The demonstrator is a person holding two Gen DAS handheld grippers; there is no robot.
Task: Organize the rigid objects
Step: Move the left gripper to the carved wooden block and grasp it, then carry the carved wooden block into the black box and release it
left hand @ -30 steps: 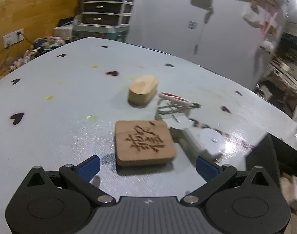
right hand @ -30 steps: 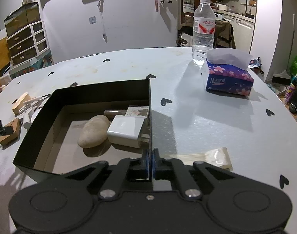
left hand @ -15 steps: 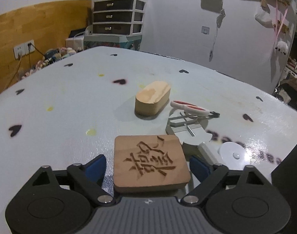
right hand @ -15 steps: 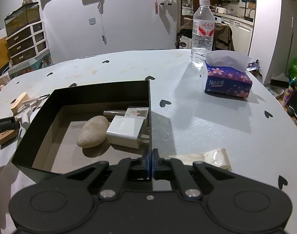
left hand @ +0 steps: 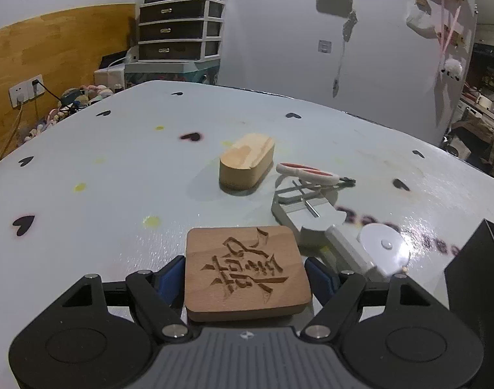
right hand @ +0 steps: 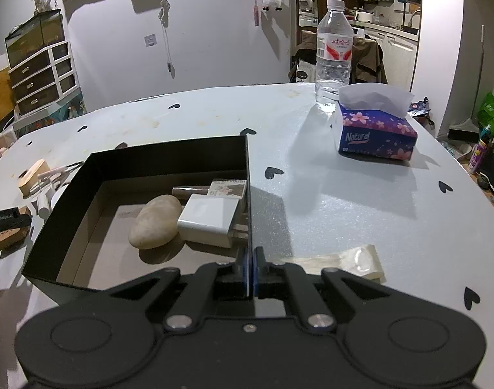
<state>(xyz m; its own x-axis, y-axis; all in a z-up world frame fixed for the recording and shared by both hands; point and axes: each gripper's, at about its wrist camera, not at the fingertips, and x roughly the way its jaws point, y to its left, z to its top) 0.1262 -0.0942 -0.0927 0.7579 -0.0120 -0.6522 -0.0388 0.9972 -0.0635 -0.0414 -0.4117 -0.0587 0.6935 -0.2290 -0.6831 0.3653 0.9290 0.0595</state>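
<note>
carved wooden tile (left hand: pixel 247 272) lying flat between the left gripper (left hand: pixel 247 277) pads, jaws just closing onto its sides, contact unclear. right gripper (right hand: pixel 250 267) clamped shut on the box (right hand: pixel 248 194) right wall.

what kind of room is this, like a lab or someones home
Most likely a lived-in home: a kitchen counter shows through the doorway, a plastic drawer unit stands by the wall, and a tissue box sits on the heart-print table.

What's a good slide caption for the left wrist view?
Left gripper, jaws just closing, brackets the carved wooden block on the heart-dotted table.
</note>
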